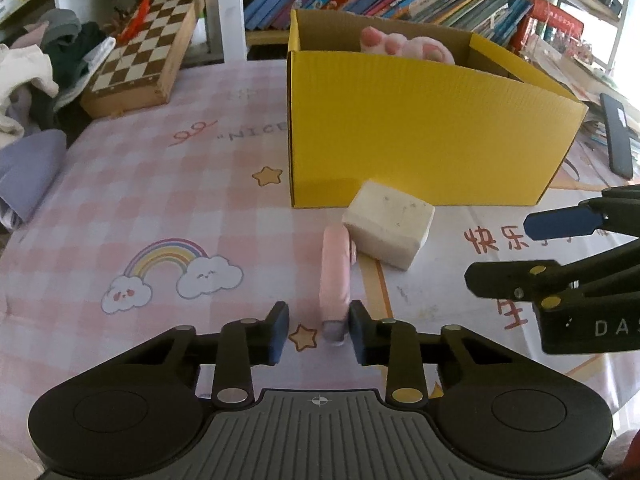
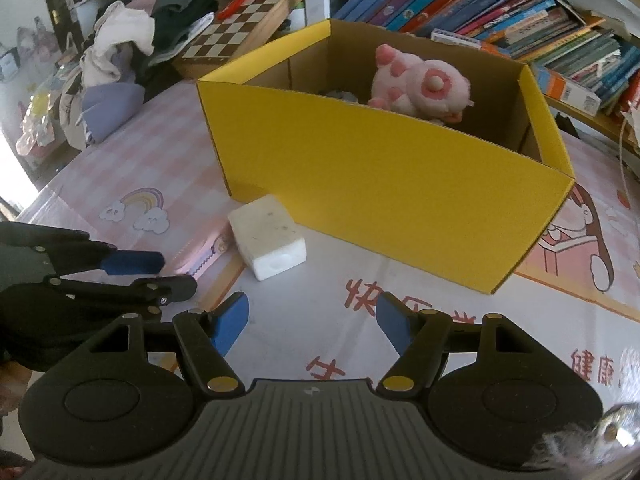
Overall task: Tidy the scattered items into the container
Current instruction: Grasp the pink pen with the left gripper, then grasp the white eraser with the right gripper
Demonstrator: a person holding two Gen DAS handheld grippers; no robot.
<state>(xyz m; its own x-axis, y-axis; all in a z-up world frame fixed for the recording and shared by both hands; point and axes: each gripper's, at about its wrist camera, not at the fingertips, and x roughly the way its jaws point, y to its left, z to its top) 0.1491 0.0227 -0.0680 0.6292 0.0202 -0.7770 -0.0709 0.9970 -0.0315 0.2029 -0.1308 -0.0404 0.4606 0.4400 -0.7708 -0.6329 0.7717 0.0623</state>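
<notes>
Yellow corrugated cardboard box (image 2: 384,184) holds fuzzy pink plush toy (image 2: 420,84). Off-white chalky block (image 1: 388,224) and flat pink pouch (image 1: 335,276) lie at the box's front. Left gripper (image 1: 319,332) jaws spread around pouch end; right gripper (image 2: 312,324) jaws spread, empty.

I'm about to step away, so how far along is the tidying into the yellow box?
Done: a pink plush toy already lies inside the yellow box. In hand: nothing is gripped yet; the left tongs are open around the near end of the pink pencil case on the table. The right tongs are open and empty. Left: the pencil case and the white block beside the box.
</notes>
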